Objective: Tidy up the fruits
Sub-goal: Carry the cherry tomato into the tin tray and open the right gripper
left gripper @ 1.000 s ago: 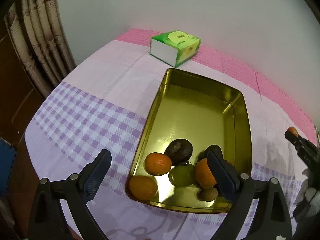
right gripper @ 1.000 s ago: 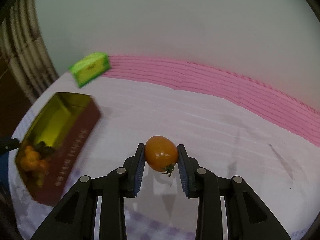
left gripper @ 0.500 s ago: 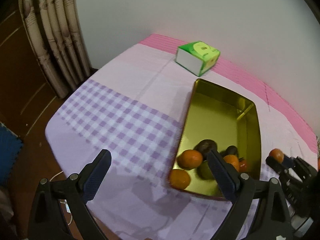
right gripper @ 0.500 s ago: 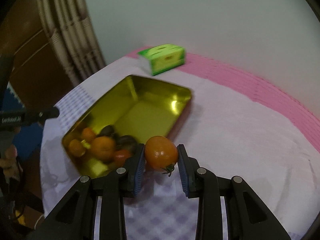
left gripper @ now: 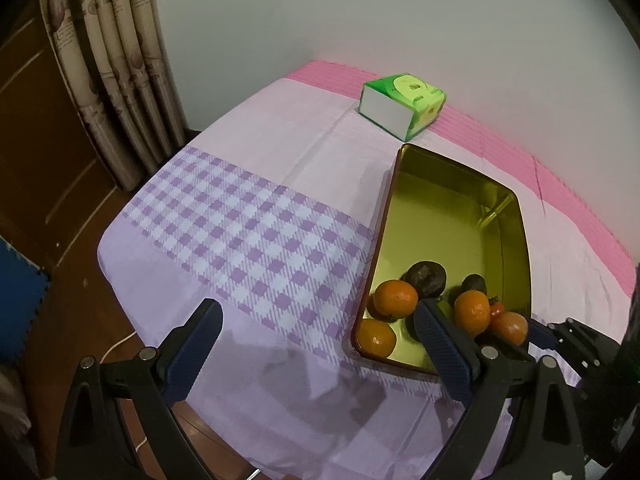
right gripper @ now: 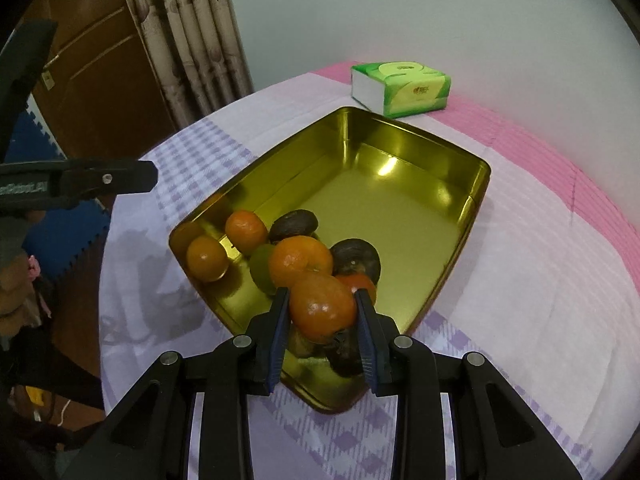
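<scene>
An orange tomato (right gripper: 320,312) with a dark stem sits pinched between the blue pads of my right gripper (right gripper: 321,298), which is shut on it. It hangs over the near end of the gold tin (right gripper: 416,132). Several fruits lie in that end: mandarins (right gripper: 246,230), two dark fruits (right gripper: 356,258), a green one (right gripper: 260,270) and a red tomato (right gripper: 362,282). In the left wrist view the held tomato (left gripper: 510,327) shows at the tin's (left gripper: 524,240) near right corner. My left gripper (left gripper: 318,314) stands open and holds nothing, over the checked cloth left of the tin.
A green tissue pack (left gripper: 402,104) lies beyond the tin near the wall. The table's left edge drops to a wooden floor with a blue foam mat (left gripper: 20,280). A curtain (left gripper: 116,60) and a wooden door stand at the left. The far half of the tin holds nothing.
My right gripper has carried the tomato from over bare cloth to over the fruit end of the tin. My left gripper has drawn back to the left, off the tin.
</scene>
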